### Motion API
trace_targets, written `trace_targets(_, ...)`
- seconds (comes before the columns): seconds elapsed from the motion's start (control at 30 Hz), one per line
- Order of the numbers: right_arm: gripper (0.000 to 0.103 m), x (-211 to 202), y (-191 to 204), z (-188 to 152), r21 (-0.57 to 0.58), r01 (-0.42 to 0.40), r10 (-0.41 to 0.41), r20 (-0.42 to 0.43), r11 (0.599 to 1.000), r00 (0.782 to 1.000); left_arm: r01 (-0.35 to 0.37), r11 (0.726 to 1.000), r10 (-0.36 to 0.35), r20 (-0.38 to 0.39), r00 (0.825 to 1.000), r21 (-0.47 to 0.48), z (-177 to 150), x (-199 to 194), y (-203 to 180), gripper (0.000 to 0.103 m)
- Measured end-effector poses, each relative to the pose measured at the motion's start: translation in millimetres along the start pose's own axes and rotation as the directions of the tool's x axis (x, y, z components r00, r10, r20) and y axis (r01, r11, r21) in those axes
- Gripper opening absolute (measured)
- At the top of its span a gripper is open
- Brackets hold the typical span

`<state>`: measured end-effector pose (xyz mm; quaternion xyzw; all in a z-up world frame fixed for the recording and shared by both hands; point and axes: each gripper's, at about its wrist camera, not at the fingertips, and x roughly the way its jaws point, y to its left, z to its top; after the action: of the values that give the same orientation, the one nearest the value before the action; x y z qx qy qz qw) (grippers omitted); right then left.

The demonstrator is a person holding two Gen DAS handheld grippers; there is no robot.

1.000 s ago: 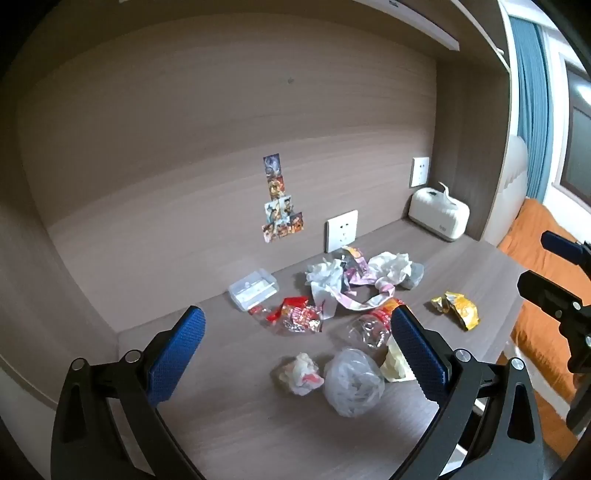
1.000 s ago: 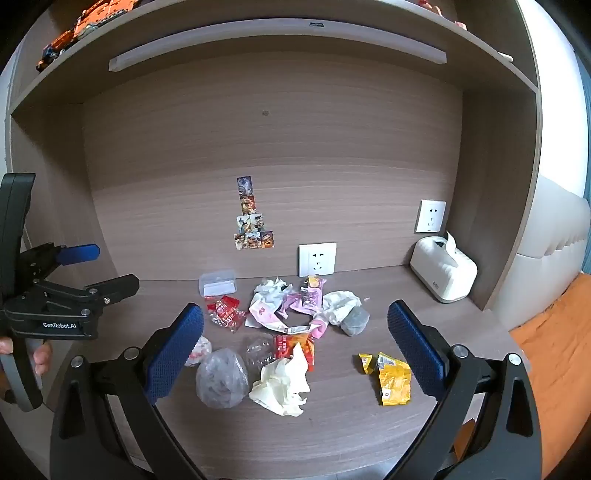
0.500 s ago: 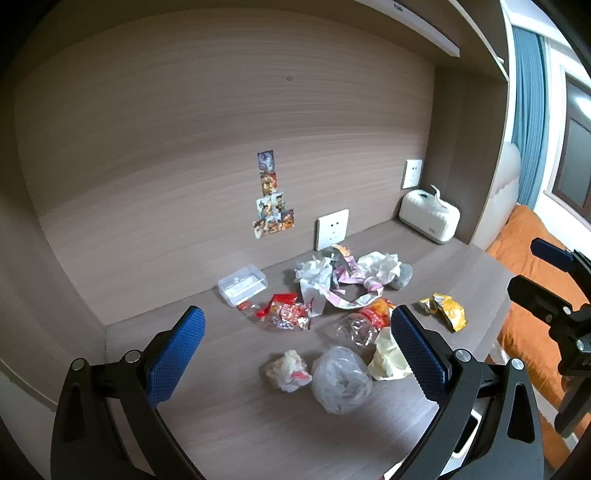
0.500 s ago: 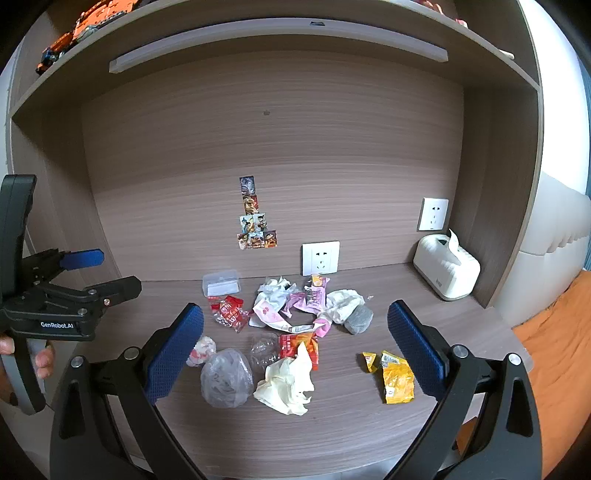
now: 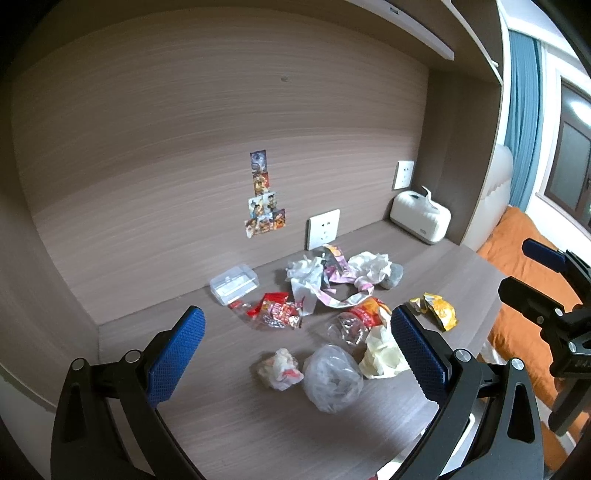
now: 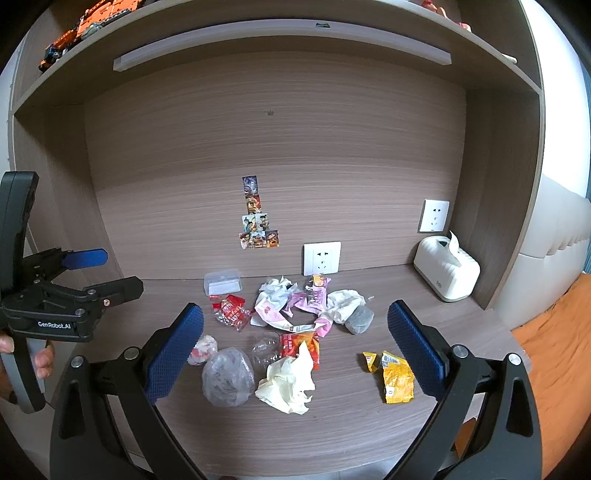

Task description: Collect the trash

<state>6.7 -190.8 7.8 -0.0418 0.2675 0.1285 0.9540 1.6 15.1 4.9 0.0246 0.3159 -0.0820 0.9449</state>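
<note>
Right wrist: trash (image 6: pixel 288 332) lies beyond gripper (image 6: pixel 295 343) (spread wide)

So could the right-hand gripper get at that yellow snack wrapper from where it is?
Probably yes. The right gripper is open, and the yellow wrapper lies alone on the desk, apart from the main pile, nothing over it.

The print on the stickers (image 6: pixel 258 218) is too small to read. The counter (image 6: pixel 343 435) runs off the bottom edge; shelf toys (image 6: pixel 92 18) are cropped.
</note>
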Motion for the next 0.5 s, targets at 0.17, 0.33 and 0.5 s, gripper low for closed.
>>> trace_targets(0.17, 0.100, -1.0, -0.7, -1.2, -0.002, 0.002, -0.002, -0.002, 1.000, 1.000, 0.001, 1.000, -0.001, 0.001, 1.000, -0.002, -1.7, -2.1, -1.7, 0.098)
trace_targets(0.33, 0.100, -0.4, -0.1, -0.9, -0.002, 0.003, -0.003, -0.003, 1.000, 1.000, 0.004, 1.000, -0.004, 0.001, 1.000, -0.009, -2.5, -3.6, -3.0, 0.098)
trace_targets(0.5, 0.100, 0.0, 0.7, -0.5, -0.002, 0.003, -0.003, -0.003, 1.000, 1.000, 0.003, 1.000, -0.003, 0.001, 1.000, -0.009, -2.8, -2.3, -1.4, 0.098)
